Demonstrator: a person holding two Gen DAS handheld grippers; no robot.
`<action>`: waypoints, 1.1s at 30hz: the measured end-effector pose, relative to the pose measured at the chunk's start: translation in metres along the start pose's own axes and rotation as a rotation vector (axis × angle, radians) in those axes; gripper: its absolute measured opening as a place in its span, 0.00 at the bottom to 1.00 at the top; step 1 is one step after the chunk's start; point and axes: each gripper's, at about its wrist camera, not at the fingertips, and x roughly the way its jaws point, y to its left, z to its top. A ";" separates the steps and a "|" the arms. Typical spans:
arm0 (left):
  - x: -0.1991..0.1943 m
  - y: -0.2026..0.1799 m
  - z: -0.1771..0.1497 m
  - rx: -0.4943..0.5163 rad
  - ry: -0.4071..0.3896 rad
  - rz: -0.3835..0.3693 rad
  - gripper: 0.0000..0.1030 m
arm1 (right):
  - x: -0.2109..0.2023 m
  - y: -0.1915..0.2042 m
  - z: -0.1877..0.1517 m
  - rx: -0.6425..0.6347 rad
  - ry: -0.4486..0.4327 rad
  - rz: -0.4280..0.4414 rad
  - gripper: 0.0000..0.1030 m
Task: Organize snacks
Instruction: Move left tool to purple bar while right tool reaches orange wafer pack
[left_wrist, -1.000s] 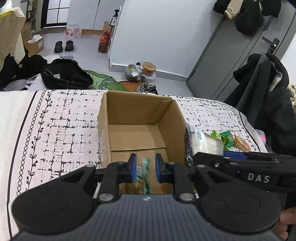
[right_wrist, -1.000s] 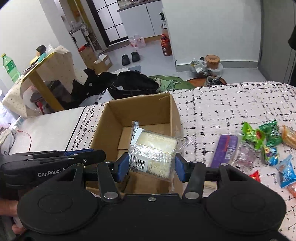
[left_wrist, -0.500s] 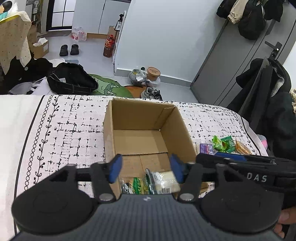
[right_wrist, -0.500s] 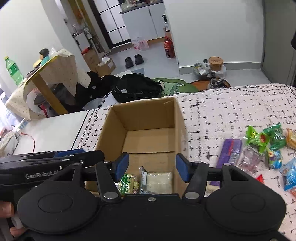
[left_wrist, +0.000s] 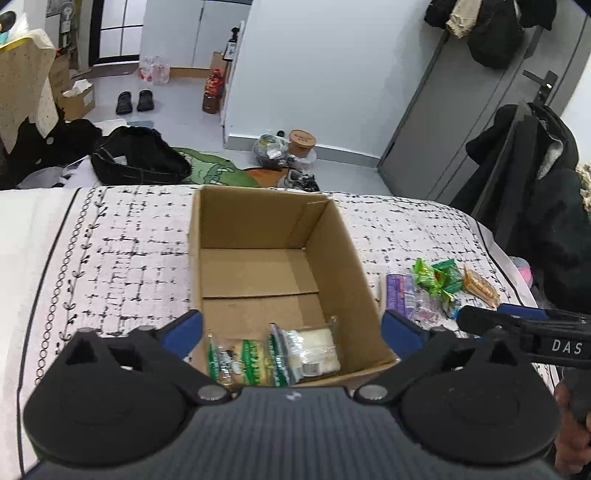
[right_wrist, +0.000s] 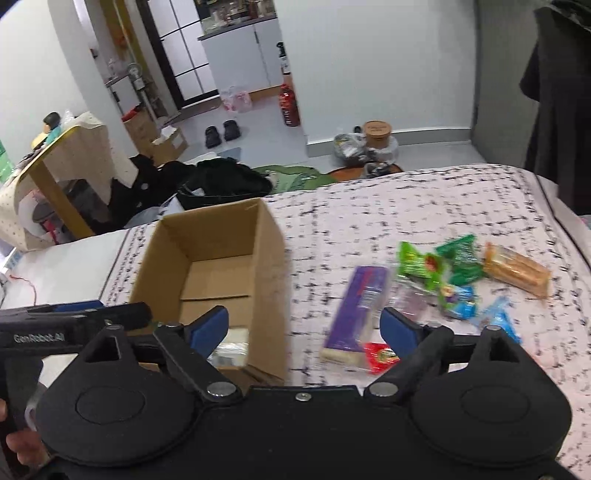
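In the left wrist view the left gripper (left_wrist: 291, 332) fills the bottom of the frame, its blue-padded jaws opening wide with nothing pinched between them. Just beyond the fingers, in the lower centre, sits the open cardboard box (left_wrist: 343, 258) on the patterned bedspread (left_wrist: 122, 251). Two snacks lie on the box floor at its near end — a green-and-white packet (left_wrist: 240, 358) to the left and a clear-wrapped white packet (left_wrist: 314, 350) touching it on the right. The rest of the box floor is bare cardboard.

In the right wrist view the right gripper (right_wrist: 304, 328) spans the bottom, its jaws also opening and gripping nothing; the box wall and bare bedspread show in the gap. Just past its right finger, in the lower right, lie a red wrapper (right_wrist: 380, 356) and a long purple bar (right_wrist: 360, 308). Farther up and right is a loose cluster: green packets (right_wrist: 439, 260), blue packets (right_wrist: 461, 301) and an orange-brown wafer pack (right_wrist: 517, 275), all on the bedspread well apart from the box — this view is blurred.

At the far edge of the bed, in the upper part of both frames, a black bag (left_wrist: 140, 158) lies on the floor, with a pair of dark slippers (left_wrist: 135, 101) farther back.
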 end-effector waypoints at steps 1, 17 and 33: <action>0.000 -0.003 0.000 0.006 -0.006 -0.004 1.00 | -0.003 -0.005 -0.001 0.000 -0.005 -0.007 0.94; 0.003 -0.060 0.000 0.182 -0.005 -0.120 1.00 | -0.043 -0.057 -0.019 0.022 -0.027 -0.073 1.00; 0.034 -0.110 0.006 0.288 0.056 -0.143 1.00 | -0.046 -0.110 -0.027 0.108 -0.030 -0.136 0.93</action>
